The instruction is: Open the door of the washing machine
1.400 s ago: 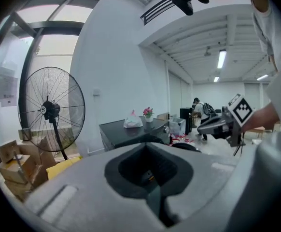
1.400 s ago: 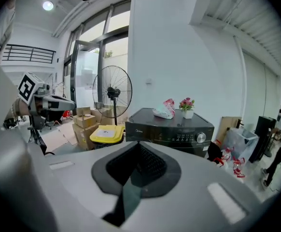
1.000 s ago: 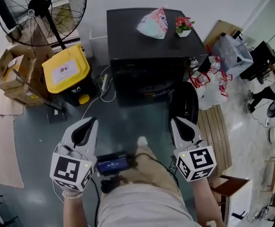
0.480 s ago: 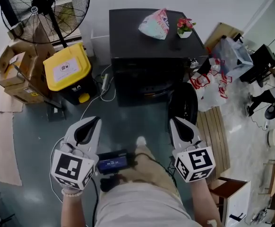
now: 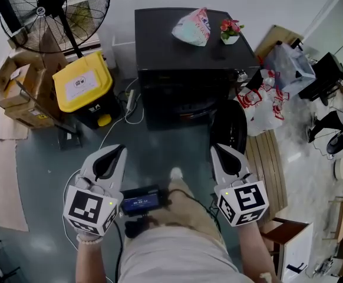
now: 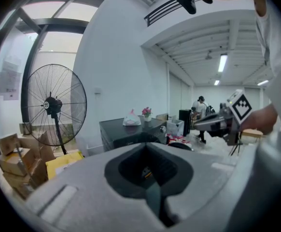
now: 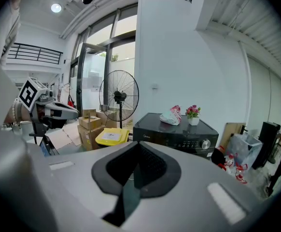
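While we face it, washer (image 5: 189, 46): boxy, glossy black, well ahead.
Door (image 5: 229, 128): round, dark, swung out front-right.
Left gripper (image 5: 115, 152): smooth pale shell, jaws closed, empty.
Right gripper (image 5: 217, 152): same, closed, empty.

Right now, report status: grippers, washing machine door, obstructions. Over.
Left gripper, right gripper: shut, empty, short of the washing machine. Door: dark round shape at front right, possibly swung open, unconfirmed. Bag, flower pot on top, not in the way.

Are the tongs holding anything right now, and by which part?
Nothing is held: the left tongs and right tongs are both shut, empty, away from the washing machine.
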A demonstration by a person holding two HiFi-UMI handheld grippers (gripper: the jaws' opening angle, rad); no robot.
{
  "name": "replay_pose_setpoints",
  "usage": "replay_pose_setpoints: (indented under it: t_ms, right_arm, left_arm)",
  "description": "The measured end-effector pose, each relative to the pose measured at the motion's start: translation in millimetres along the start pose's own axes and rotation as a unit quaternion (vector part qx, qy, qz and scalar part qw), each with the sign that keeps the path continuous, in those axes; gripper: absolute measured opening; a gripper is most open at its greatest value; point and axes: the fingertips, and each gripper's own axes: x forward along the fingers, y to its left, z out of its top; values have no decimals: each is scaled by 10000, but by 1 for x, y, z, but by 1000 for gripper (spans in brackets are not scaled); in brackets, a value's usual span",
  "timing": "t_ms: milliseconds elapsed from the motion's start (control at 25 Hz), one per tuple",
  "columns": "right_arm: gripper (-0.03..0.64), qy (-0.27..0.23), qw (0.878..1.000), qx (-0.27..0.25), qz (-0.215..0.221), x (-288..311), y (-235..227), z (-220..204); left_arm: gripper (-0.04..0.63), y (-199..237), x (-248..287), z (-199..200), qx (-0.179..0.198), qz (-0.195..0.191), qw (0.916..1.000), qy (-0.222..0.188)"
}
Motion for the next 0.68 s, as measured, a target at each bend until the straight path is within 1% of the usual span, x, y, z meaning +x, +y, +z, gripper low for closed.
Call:
replay_pose_setpoints:
  t_ms: [360, 680]
  right_arm:
    - [3, 67, 10000, 16, -43, 5, 1, -4]
    - [3, 68, 10000, -21, -64, 7, -1, -4]
  left_arm:
    - [-8, 6, 1, -3, -75, 35, 10000, -5]
    - [-7, 7, 2, -4, -14, 41, 10000, -27]
